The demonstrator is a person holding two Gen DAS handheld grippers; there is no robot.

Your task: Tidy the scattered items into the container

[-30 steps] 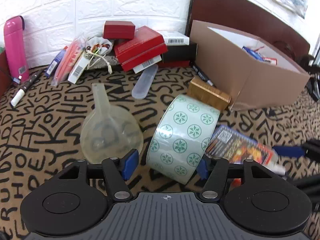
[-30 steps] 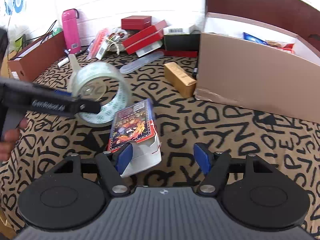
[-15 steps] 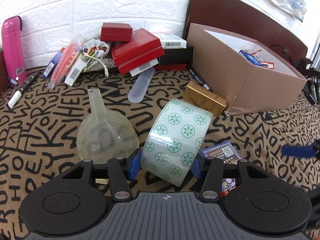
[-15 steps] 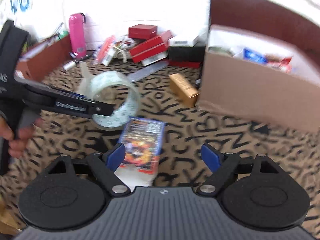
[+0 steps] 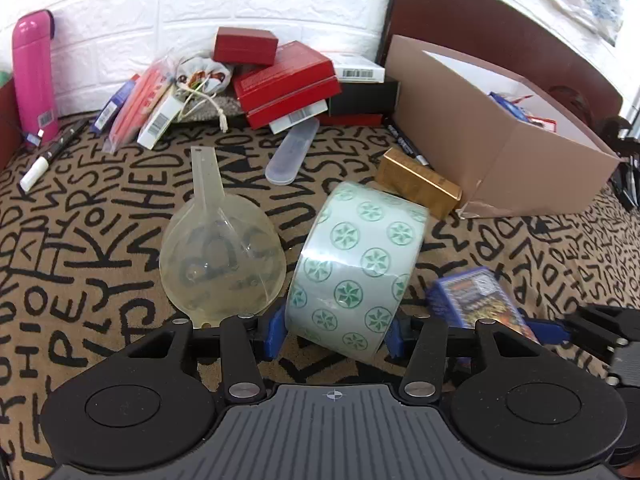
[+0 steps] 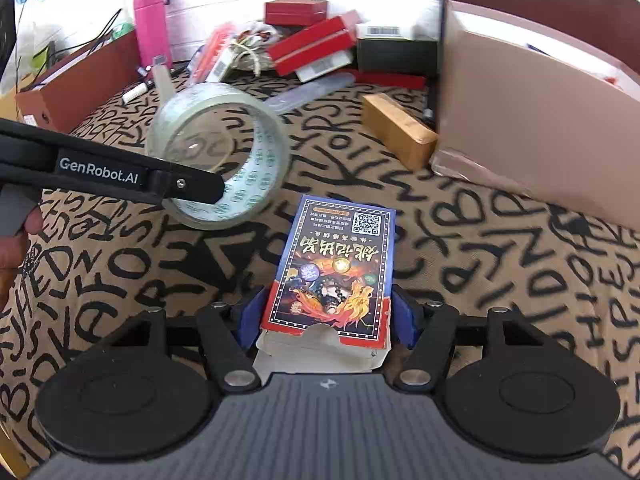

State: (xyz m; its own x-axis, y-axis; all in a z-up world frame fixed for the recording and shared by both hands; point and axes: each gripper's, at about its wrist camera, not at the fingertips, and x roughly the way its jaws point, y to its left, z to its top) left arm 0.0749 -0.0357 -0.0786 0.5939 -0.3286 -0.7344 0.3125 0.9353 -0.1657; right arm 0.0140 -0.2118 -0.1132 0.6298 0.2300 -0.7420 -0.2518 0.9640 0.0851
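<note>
- Since a second ago our right gripper (image 6: 328, 316) has drawn its jaws in from a wide spread to sit against both long sides of the blue card box (image 6: 334, 268), and our left gripper (image 5: 334, 330) has narrowed onto the tape roll (image 5: 356, 264).
- At far left, a pink bottle (image 5: 34, 76) stands against the white brick wall.
- A clear plastic funnel (image 5: 222, 256) lies on the letter-print cloth (image 5: 88, 216), just beside the left blue pad (image 5: 275, 330).
- The tape roll stands on edge between our left jaws, both pads touching its flat sides.
- The gold box (image 5: 418, 184) lies just behind the roll.
- The card box sits flat between our right jaws, its torn open end toward the camera.
- At right, the brown cardboard box (image 5: 492, 152) stands open, well apart from both held items.
</note>
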